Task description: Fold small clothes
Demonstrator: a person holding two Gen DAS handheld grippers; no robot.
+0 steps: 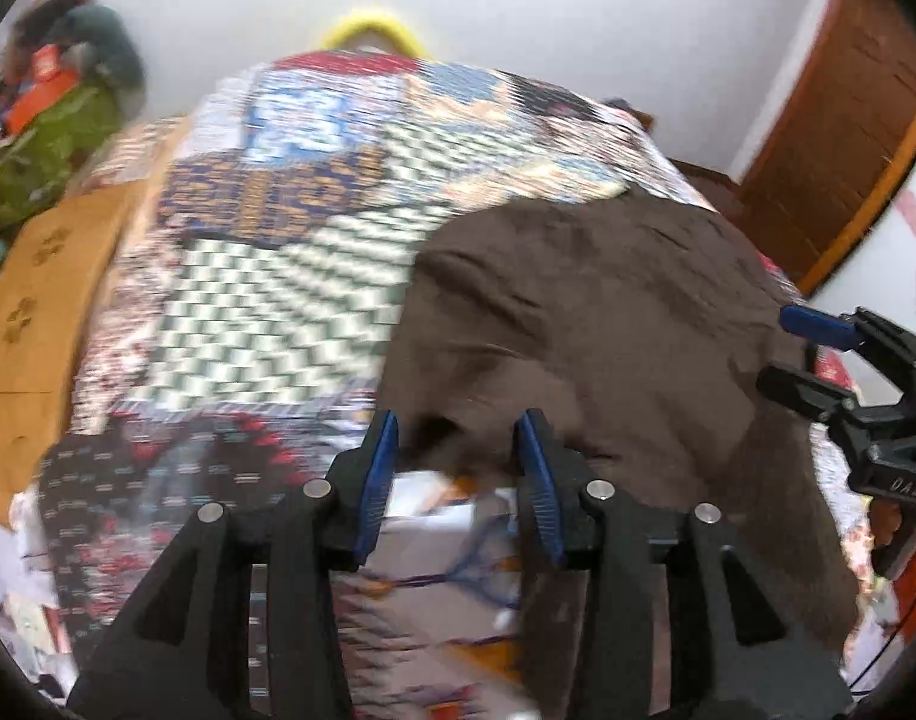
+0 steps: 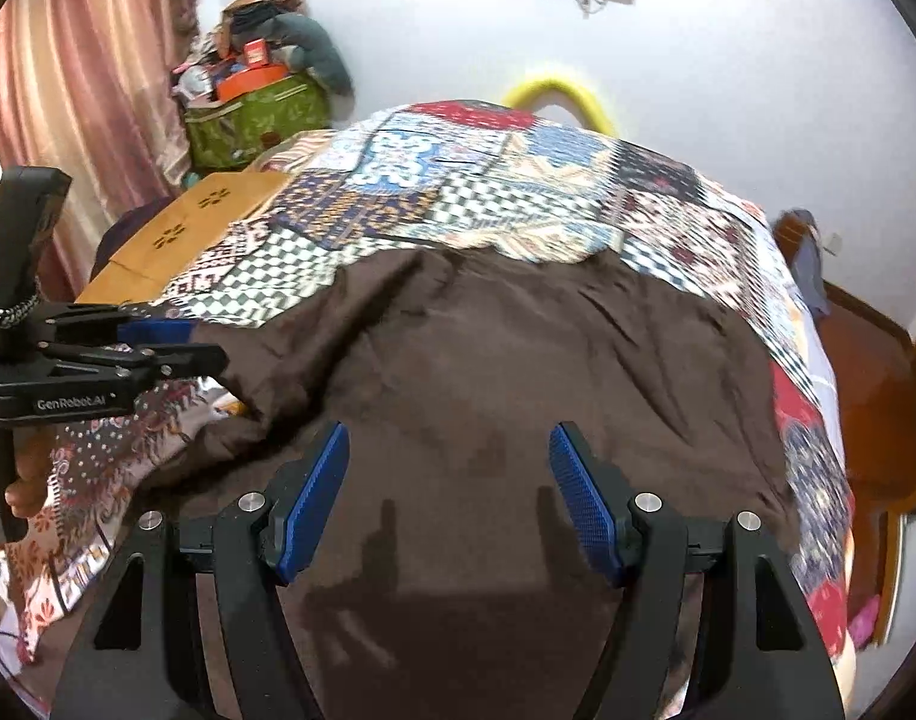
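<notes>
1. The brown garment (image 2: pixel 518 372) lies spread and wrinkled on a patchwork bedspread (image 2: pixel 458 192), covering most of its near part.
2. In the left wrist view the same garment (image 1: pixel 608 324) lies ahead and to the right of the left gripper (image 1: pixel 458 438); its near corner reaches just past the blue fingertips (image 1: pixel 383 450).
3. The left gripper's fingers stand partly apart. The cloth's edge shows dark in the gap at the tips, but the pads do not press on it; this view is blurred.
4. The right gripper (image 2: pixel 449 450) hovers over the middle of the garment, its fingers (image 2: pixel 320 492) spread wide with nothing between them but the cloth lying flat below. Their shadow falls on the fabric.
5. Each gripper shows in the other's view: the right one (image 1: pixel 818 360) at the far right edge over the cloth's right side, the left one (image 2: pixel 176 342) at the far left, at the garment's left edge.
6. Beyond the fingertips, past the bedspread, a yellow curved thing (image 2: pixel 554 93) stands against the white wall (image 2: pixel 728 60).
7. To the far left of the fingers a green bag (image 2: pixel 254 120) stuffed with items sits beside a pink curtain (image 2: pixel 86 72).
</notes>
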